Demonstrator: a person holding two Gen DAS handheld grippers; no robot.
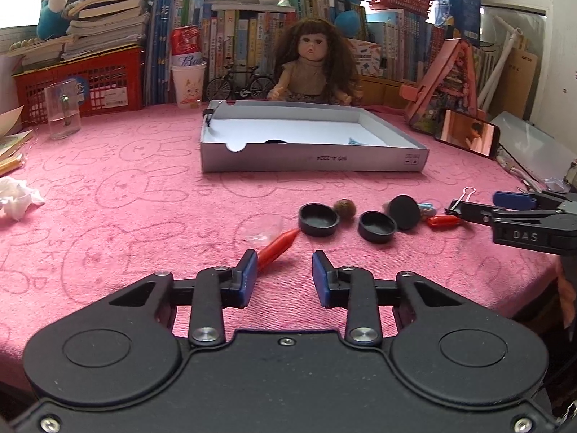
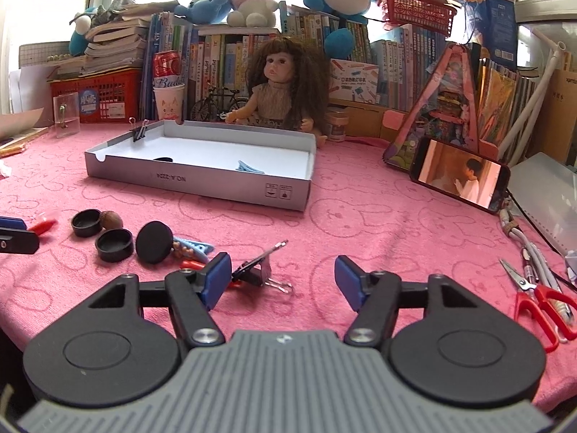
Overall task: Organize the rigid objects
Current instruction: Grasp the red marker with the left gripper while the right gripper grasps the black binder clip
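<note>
A grey cardboard tray (image 1: pixel 313 162) (image 2: pixel 202 184) lies on the pink cloth; a binder clip (image 2: pixel 139 130) grips its wall and a blue clip (image 2: pixel 250 168) lies inside. Small items lie in front: two black caps (image 1: pixel 319 219) (image 1: pixel 377 226), a black disc (image 1: pixel 404 212), a brown nut (image 1: pixel 345 209), a red pen-like piece (image 1: pixel 277 248), a binder clip (image 2: pixel 258 269). My left gripper (image 1: pixel 285 274) is open, its left finger beside the red piece. My right gripper (image 2: pixel 283 278) is open with the binder clip next to its left finger; it shows in the left wrist view (image 1: pixel 468 207).
A doll (image 2: pixel 277 86), books, a toy bicycle (image 2: pixel 218 106) and red baskets line the back. A phone (image 2: pixel 459 175) leans at right. Red scissors (image 2: pixel 537 297) lie near the right edge. A clear glass (image 1: pixel 63 110) and crumpled tissue (image 1: pixel 16 195) are at left.
</note>
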